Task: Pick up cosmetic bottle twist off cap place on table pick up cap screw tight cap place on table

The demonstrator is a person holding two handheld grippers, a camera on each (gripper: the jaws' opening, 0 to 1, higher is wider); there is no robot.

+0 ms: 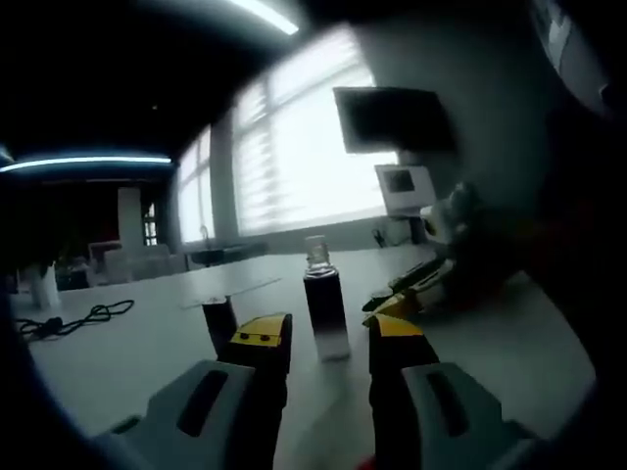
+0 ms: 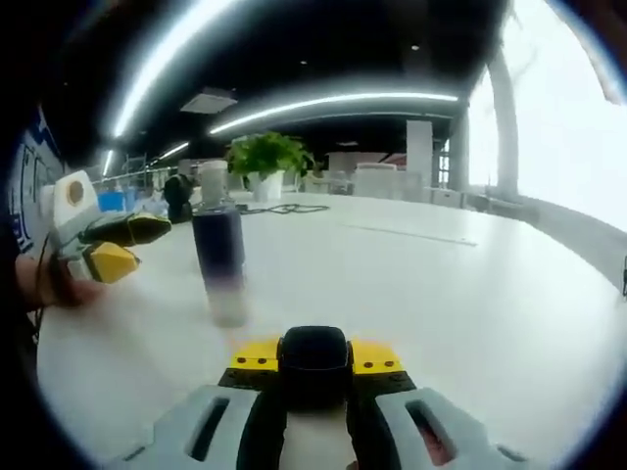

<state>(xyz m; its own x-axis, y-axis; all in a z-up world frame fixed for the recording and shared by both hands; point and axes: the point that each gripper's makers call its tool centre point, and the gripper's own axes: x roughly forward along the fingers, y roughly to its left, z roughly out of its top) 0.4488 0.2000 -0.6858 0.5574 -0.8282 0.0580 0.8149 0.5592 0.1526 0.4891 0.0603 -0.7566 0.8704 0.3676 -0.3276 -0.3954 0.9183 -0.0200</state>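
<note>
Cap off, held by right gripper (image 2: pixel 313 357); bottle (image 1: pixel 326 308) stands on table (image 1: pixel 147 362).

Black cap (image 2: pixel 313 364) is clenched in right jaws. Left gripper (image 1: pixel 328 348) is open w/ nothing held; the bottle is seen upright just ahead betw. its jaws, so it's nearer. From the right it's ahead & to the left.

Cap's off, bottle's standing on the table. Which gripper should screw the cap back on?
Right. The right gripper already holds the black cap in its jaws, facing the bottle. The left gripper is open and empty, so it likely steadies the bottle.
</note>
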